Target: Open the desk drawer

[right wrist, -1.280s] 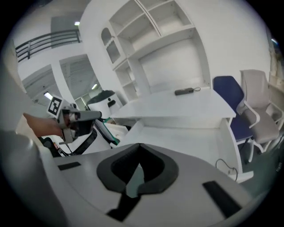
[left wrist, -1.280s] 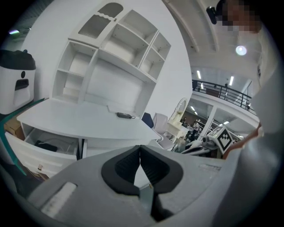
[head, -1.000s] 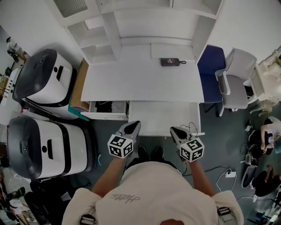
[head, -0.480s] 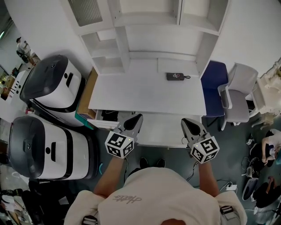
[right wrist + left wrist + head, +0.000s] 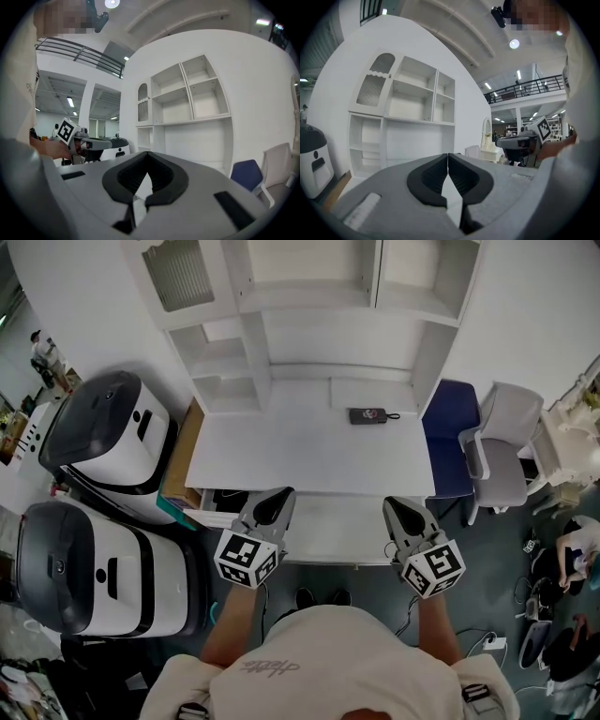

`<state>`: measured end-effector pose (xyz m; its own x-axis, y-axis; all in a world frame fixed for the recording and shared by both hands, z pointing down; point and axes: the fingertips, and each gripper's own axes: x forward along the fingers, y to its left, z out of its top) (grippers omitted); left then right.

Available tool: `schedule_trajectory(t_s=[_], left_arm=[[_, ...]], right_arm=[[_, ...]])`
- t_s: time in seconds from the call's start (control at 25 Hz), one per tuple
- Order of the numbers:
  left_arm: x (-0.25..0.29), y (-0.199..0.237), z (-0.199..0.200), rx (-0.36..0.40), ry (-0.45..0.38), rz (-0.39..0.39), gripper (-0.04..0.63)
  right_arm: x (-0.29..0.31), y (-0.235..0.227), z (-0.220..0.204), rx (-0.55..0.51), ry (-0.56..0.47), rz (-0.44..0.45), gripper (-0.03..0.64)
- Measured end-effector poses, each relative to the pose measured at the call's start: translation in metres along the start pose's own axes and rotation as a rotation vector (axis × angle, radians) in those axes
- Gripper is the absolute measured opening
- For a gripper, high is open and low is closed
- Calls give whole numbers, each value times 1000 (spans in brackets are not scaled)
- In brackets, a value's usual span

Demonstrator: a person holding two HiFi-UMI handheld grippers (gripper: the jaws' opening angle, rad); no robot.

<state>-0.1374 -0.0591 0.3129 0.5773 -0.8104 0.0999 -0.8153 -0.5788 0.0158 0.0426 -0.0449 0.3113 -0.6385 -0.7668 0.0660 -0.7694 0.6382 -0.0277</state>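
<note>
Desk drawer juts from the desk front, looks pulled out.
Left gripper and right gripper have jaws together, empty, held level over the drawer, likely staged either side for reach.

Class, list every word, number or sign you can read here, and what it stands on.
No text can be read for certain.
On the person's shirt: cursive print, too blurred to read.
On the desk, a dark device: marks too small.
On the left claw and right claw: cubes with square patterns, no letters.
</note>
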Motion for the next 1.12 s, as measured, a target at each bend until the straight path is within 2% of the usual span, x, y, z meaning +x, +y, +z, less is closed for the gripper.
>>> schedule_trajectory(t_s=[0.64,1.12], left_arm=[[-18,8,-34,-53,61,38,15],[-19,7,-41,-69,54,32,15]], right_arm=[[-2,2,-22,31,41,-6,2],[-3,4,-26,17,50,-4,2]])
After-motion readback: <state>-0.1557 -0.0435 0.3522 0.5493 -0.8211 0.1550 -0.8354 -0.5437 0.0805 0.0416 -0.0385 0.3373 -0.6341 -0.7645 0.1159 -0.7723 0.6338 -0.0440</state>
